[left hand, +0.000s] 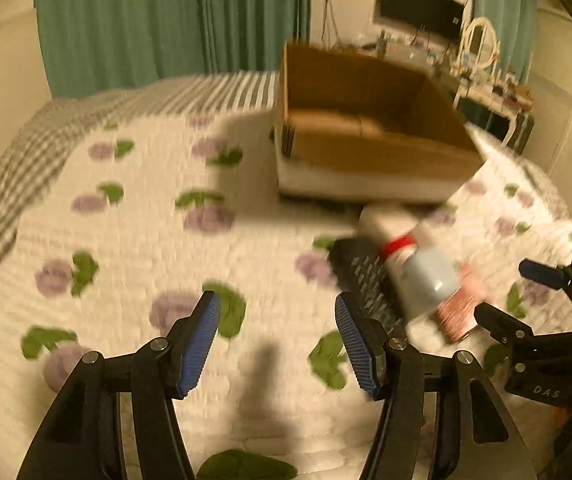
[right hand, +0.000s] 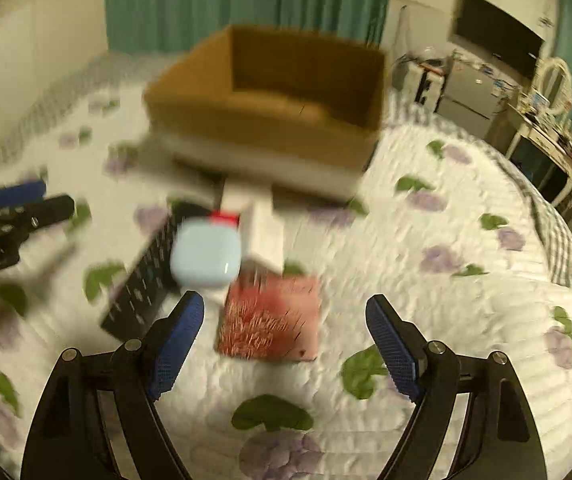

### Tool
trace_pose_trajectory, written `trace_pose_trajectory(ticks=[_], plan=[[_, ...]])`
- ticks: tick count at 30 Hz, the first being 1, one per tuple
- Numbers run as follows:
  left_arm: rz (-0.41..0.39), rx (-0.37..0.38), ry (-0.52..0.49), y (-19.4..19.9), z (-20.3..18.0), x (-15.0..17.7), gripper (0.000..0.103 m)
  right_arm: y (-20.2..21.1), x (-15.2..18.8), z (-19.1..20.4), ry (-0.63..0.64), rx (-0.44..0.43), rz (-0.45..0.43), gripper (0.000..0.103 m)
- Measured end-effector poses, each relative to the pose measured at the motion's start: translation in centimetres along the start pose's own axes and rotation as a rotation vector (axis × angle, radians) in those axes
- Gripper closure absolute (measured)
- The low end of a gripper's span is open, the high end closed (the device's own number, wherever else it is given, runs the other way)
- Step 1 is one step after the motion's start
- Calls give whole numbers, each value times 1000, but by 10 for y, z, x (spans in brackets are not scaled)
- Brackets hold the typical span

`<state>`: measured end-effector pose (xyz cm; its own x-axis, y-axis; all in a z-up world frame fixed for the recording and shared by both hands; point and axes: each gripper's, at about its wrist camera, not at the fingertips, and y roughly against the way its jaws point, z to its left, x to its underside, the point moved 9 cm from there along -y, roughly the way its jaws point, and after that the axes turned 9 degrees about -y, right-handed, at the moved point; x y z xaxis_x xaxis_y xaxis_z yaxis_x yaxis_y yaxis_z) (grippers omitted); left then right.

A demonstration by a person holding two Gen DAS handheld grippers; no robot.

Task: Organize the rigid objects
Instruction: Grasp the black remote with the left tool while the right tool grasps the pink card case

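While both views are blurred, the layout reads:
Bed (right hand: 465, 208): carries everything.
Box (right hand: 286, 120): open, mid-bed.
Remote (right hand: 142, 288): stiff, light; grip across its width.
Pink box (right hand: 274, 320): rigid; pinch its edges.
Blue case (right hand: 206, 254): smooth, slippery.
Left gripper (left hand: 278, 340): wide open, empty.
Right gripper (right hand: 286, 340): wide open, empty.

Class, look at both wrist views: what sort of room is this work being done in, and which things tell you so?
Most likely a bedroom. The objects lie on a bed with a floral quilt; green curtains hang behind it, and a dressing table with an oval mirror stands under a wall-mounted TV.
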<state>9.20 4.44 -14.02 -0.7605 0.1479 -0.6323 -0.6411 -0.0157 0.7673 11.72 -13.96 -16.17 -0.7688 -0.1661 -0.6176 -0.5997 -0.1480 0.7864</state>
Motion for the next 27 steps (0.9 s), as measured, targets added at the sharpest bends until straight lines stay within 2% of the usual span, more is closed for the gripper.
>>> trace_pose_trajectory(ticks=[8,13,15,17,21,27], plan=[[27,29,-4,-15,-4,9,41,-50,23,4,17,10,131,20],[49,44,-14,-20,-15,9,41,-64,23,1,12,8,151,21],[55,47,-25,-21,-20,8,41,-62,23,-1,4,-4,143,31],[63,55,-36,-21,-27,7,41,-56,23,-4,-9,-14,130,31],[85,102,-55,-23,-48,5,41,-36,14,-27,-65,26,68,31],[164,134,-142,-42,-84,12,41,-29,4,-46,-152,7,27,31]])
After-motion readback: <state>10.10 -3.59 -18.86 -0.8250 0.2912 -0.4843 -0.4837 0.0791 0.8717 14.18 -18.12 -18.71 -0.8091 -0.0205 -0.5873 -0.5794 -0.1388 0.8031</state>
